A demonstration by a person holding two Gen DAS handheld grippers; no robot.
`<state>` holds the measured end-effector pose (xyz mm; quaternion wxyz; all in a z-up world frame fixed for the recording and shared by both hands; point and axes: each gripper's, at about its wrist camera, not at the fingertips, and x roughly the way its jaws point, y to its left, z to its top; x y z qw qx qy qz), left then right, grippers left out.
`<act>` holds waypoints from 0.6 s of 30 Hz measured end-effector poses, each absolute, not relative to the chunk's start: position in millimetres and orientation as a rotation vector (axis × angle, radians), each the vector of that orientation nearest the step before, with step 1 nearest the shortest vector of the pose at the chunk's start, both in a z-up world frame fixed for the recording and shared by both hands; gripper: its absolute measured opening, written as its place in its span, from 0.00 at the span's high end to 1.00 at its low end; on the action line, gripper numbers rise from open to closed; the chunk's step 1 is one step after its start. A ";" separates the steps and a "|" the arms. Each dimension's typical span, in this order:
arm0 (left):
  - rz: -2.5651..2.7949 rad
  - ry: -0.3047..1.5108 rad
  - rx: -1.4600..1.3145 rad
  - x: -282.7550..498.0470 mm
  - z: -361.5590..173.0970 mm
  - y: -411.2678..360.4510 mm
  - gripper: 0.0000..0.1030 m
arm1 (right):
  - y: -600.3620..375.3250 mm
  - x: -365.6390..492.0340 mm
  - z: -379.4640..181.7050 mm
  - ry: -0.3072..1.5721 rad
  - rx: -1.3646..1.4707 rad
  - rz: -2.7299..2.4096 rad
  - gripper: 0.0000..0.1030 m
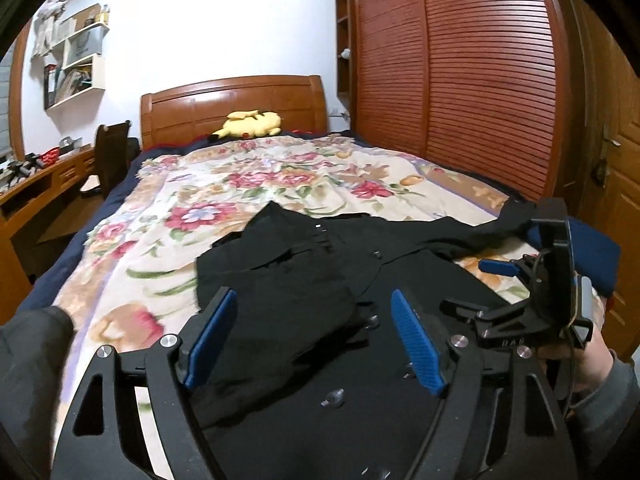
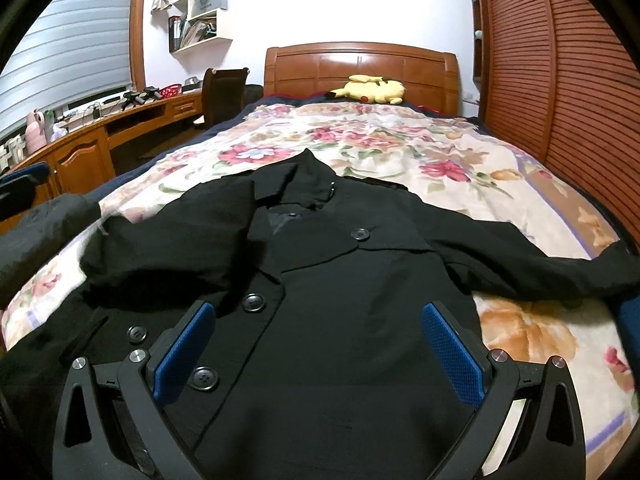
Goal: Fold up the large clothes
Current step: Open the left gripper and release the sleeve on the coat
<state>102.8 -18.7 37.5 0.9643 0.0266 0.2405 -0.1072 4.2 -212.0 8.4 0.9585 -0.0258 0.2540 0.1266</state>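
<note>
- Coat (image 2: 352, 280): black, lies flat, front up, on the bed's floral quilt (image 2: 400, 140), at the near end of the bed.
- Its long axis runs along the bed; the collar (image 2: 288, 184) points toward the headboard (image 2: 360, 64) and the hem comes toward the cameras.
- Going left to right across the coat in the right wrist view: the left-hand sleeve (image 2: 160, 252) is folded in over the chest, 4 dark buttons (image 2: 253, 303) run down the front, and the other sleeve (image 2: 560, 268) stretches straight out toward the right edge of the bed.
- Left gripper (image 1: 312, 340): jaws wide apart, nothing between the blue pads, only coat cloth beneath them.
- Right gripper (image 2: 320, 356): jaws wide as well, empty, hovering over the coat's lower front; whether the pads touch the cloth I cannot tell.
- From the left wrist view the right gripper (image 1: 520, 280) shows at the right, beside the outstretched sleeve, held by a hand (image 1: 592, 356).
- Around, left to right: a wooden desk (image 2: 100, 136) with small clutter under a window blind, wall shelves (image 2: 200, 12), a chair (image 2: 224, 92) next to the bed, a yellow plush toy (image 2: 372, 90) against the headboard, and a slatted wardrobe (image 2: 560, 80) along the right side.
- A dark sleeve (image 1: 32, 360) of the person sits at the left edge of the left wrist view.
- Nothing lies on top of the coat.
</note>
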 end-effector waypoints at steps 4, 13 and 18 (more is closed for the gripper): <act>-0.168 0.469 0.022 84.7 29.7 7.9 0.22 | -205.2 2.4 11.7 0.507 -0.062 0.285 0.00; -0.064 0.498 -0.054 60.6 -14.5 66.3 0.22 | -170.4 -2.6 18.7 0.497 -0.109 0.419 0.11; -0.056 0.506 -0.058 53.3 -27.0 83.4 0.22 | -141.5 -0.3 18.2 0.523 -0.153 0.501 0.18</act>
